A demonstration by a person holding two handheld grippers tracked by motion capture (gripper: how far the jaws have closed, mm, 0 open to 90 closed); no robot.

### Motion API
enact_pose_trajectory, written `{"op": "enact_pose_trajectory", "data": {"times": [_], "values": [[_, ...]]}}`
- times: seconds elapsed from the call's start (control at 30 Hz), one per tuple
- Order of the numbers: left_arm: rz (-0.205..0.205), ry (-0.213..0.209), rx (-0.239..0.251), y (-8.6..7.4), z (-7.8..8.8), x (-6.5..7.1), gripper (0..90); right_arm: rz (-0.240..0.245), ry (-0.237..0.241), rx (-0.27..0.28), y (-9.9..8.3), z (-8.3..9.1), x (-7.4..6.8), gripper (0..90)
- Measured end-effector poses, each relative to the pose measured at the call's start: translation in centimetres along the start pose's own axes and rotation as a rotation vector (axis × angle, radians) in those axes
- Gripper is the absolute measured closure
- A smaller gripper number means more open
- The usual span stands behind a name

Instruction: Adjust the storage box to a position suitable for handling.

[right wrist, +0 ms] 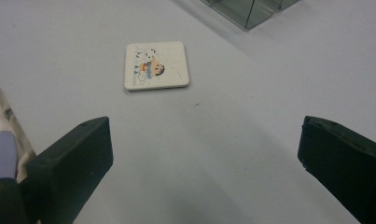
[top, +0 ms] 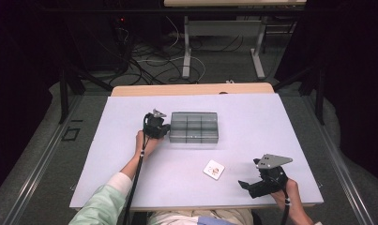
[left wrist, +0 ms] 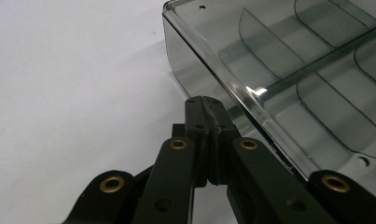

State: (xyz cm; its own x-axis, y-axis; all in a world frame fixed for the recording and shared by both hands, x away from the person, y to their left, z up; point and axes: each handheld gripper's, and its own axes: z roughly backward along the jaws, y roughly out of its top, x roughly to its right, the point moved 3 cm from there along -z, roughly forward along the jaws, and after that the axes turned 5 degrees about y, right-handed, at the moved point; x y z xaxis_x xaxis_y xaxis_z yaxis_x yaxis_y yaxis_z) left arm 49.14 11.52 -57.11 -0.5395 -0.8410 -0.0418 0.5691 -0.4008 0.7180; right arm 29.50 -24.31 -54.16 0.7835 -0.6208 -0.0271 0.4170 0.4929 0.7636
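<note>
At a white-topped table, you hold a black two-jaw gripper in each hand. Your left gripper sits against the left end of a smoke-grey, clear plastic organiser box with a grid of compartments. That box rests near the middle of the table, slightly toward the far edge. In the left gripper view, the left gripper's jaws are pressed flat together with nothing between them, and their tips lie just beside the box's outer wall, low down near its base. Whether the tips actually touch the wall cannot be told.

Your right gripper hovers near the table's front right corner, topped by a grey three-cornered plate, and points leftward across the surface. Its jaws stand spread wide and empty. In the right gripper view, a small square white tile with rounded corners and a cartoon print lies flat on the table ahead of the right gripper, well clear of both jaws. A corner of the box shows beyond it. From above, the tile lies between the box and the front edge, to the left of the right gripper and apart from it.

A pale green sleeve covers your left forearm.
</note>
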Motion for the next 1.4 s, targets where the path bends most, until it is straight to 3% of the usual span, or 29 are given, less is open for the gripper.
{"op": "enact_pose_trajectory", "data": {"times": [0.57,1.07,1.2,1.4], "values": [[-0.017,-0.025,0.022,0.8,-0.9,1.8,90.0,-0.001,-0.003,0.0,0.0,0.0,0.0,2.9],[-0.008,-0.052,0.009,0.9,-1.1,2.9,90.0,0.007,-0.009,0.01,0.0,0.0,0.0,2.9],[-0.03,-0.065,0.011,0.9,-1.1,3.1,90.0,0.005,-0.008,0.01,0.0,0.0,0.0,2.9],[-0.025,-0.08,0.007,0.9,-1.1,3.5,90.0,0.006,-0.009,0.009,0.0,0.0,0.0,2.9]]}}
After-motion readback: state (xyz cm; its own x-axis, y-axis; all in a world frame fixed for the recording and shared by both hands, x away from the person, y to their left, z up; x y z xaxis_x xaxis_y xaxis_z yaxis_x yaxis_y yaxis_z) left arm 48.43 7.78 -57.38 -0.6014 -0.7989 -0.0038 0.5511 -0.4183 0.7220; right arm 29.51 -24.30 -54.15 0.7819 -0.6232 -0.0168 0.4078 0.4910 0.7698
